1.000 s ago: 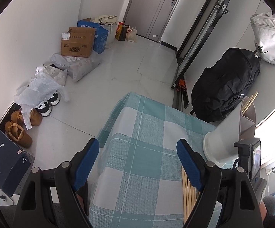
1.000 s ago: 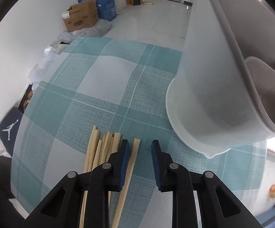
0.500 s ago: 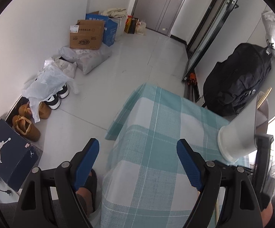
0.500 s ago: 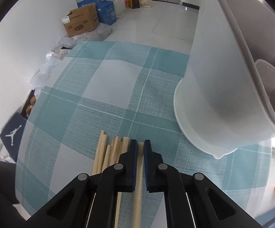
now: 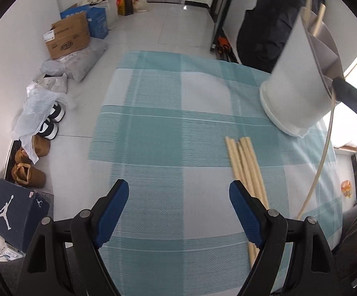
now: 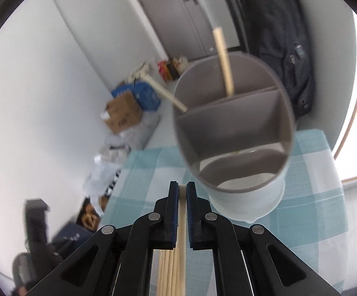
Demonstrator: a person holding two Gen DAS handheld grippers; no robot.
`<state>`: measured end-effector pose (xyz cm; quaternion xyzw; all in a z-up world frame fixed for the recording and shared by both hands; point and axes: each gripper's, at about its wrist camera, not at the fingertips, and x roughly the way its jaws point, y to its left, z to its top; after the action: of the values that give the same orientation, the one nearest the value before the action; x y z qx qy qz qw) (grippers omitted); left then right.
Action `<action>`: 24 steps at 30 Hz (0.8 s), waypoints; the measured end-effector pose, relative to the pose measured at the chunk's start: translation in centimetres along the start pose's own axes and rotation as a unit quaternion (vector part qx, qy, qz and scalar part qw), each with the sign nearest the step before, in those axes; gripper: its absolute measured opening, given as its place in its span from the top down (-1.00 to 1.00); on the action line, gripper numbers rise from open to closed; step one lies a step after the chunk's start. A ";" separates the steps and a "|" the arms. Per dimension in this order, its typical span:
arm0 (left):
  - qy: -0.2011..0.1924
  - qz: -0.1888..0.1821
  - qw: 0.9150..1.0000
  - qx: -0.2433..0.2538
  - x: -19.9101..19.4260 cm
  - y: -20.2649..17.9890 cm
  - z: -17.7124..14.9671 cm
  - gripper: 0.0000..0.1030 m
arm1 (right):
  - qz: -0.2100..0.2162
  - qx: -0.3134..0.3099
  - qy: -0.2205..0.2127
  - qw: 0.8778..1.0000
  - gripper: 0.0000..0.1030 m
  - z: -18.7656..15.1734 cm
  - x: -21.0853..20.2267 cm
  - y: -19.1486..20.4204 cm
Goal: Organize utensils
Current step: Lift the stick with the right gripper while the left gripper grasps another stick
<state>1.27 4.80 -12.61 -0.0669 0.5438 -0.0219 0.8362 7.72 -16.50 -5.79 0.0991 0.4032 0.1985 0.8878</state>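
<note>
Gripper first: your right gripper [image 6: 182, 188] is pinched on a single wooden chopstick [image 6: 182, 212], with the teal checked tabletop [image 6: 309, 212] spread beneath it and the divided white utensil holder [image 6: 230, 128] just ahead and to its right, two chopsticks [image 6: 224, 61] already leaning in the far compartment. Your left gripper [image 5: 178, 192] hangs over the same cloth with its blue pads spread wide around nothing. Beside its right finger [image 5: 246, 215] lies the loose bundle of chopsticks [image 5: 246, 157], with the holder beyond them, well ahead and to the right.
</note>
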 end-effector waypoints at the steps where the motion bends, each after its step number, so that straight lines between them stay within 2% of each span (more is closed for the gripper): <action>1: 0.004 -0.002 1.000 0.003 0.0 -0.3 -0.1 -0.56 | -0.001 0.002 -0.007 1.000 0.89 -0.1 -0.9 -0.4; 9: 0.052 0.024 0.998 0.015 2.5 -2.0 -0.4 -0.56 | 0.018 0.017 -0.028 0.999 0.89 0.1 -3.0 -1.5; 14: 0.048 0.040 0.998 0.028 2.6 -2.7 -0.4 -0.56 | 0.017 0.013 -0.039 0.999 0.90 -0.1 -4.4 -2.1; 16: 0.049 0.060 0.996 0.040 2.8 -3.0 -0.3 -0.57 | 0.016 0.008 -0.046 0.999 0.89 -0.1 -5.0 -2.3; 24: 0.053 0.065 0.996 0.030 3.5 -2.6 1.3 -0.57 | 0.024 0.011 -0.063 0.998 0.89 0.1 -6.6 -3.2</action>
<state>3.95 1.96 -14.96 -0.0050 0.5901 0.0131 0.8072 4.78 -22.25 -2.35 0.1310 0.3458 0.2084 0.9054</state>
